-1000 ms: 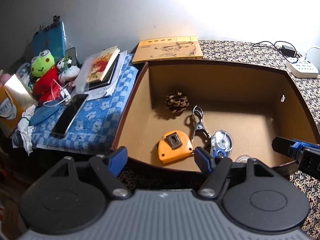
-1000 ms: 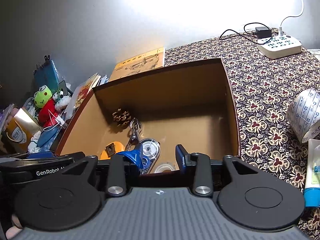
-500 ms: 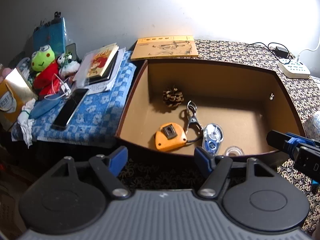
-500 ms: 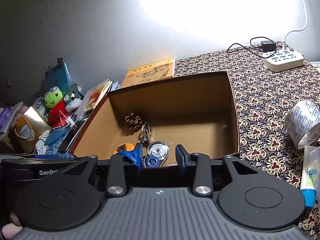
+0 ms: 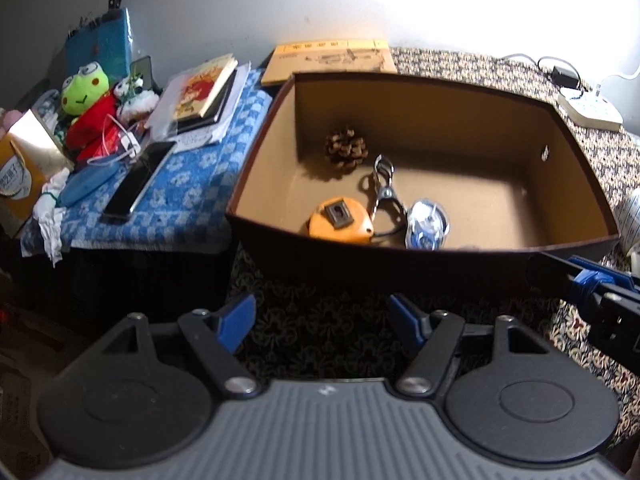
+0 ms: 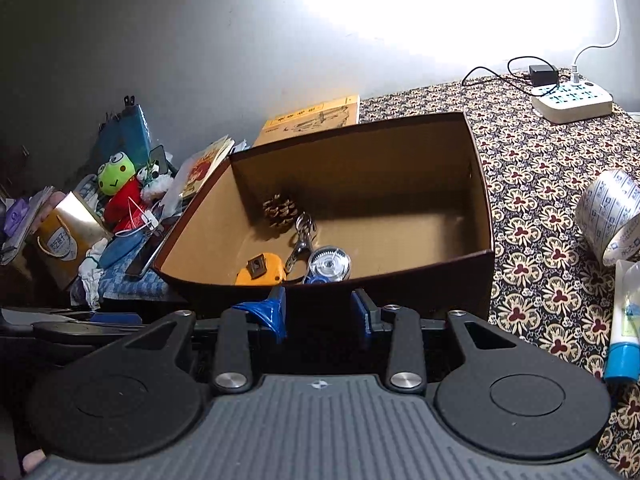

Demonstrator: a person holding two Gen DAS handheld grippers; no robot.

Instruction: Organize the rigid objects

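Clearly both claws, left (image 5: pixel 322 317) and right (image 6: pixel 320 312), hang spread and empty before the box (image 5: pixel 400 264), whose tape measure (image 5: pixel 340 220) and clip (image 5: pixel 382 192) seem tangled, so lifting either may drag both

The left black two-finger gripper with blue pads (image 5: pixel 322 318) tilts steeply downward, its jaws standing wide apart with nothing between them. The right black two-finger gripper with blue pads (image 6: pixel 320 310) points down at a gentler slant; its jaws stand closer together, a clear gap between the pads (image 6: pixel 276 312), and nothing is held. From the left view the right gripper's tip juts in, slightly blurred, possibly a little ahead.
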